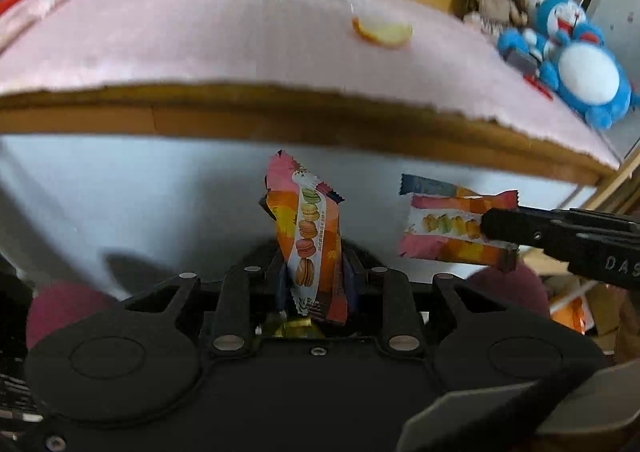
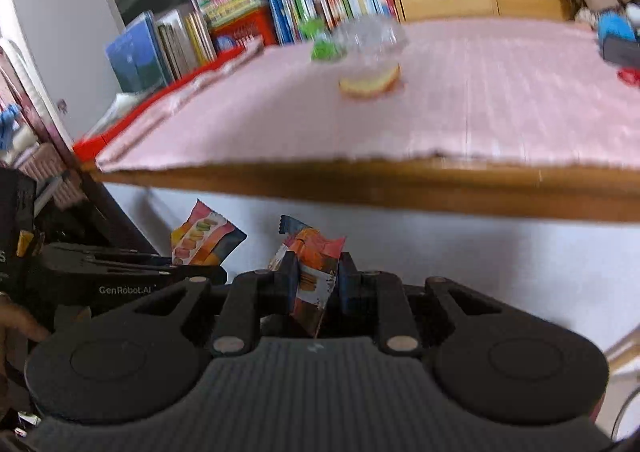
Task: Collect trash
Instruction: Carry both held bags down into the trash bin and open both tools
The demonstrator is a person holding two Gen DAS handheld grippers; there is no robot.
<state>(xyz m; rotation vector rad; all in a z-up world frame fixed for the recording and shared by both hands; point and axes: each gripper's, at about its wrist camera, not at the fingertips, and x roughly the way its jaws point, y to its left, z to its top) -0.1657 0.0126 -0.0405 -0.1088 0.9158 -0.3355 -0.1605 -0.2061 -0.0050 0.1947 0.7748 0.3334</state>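
- My left hand-held gripper point(image 1: 311, 272) is clamped on a macaron snack wrapper point(image 1: 308, 236), held below the counter point(image 1: 280, 108) edge.
- My right hand-held gripper point(image 2: 314, 280) is pinching a second wrapper point(image 2: 314, 272) right beside it.
- An orange peel point(image 2: 370, 84) and a crumpled clear plastic bottle point(image 2: 368, 36) sit on the counter's pink cloth point(image 2: 500, 104).

Left gripper point(image 1: 310, 276) and right gripper point(image 2: 314, 284): both angled downward, side by side, jaws apparently clamped on 1 wrapper each.

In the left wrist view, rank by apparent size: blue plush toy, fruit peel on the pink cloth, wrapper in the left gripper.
1. Blue plush toy
2. Wrapper, enlarged by nearness to the camera, so unsure against the toy
3. Fruit peel
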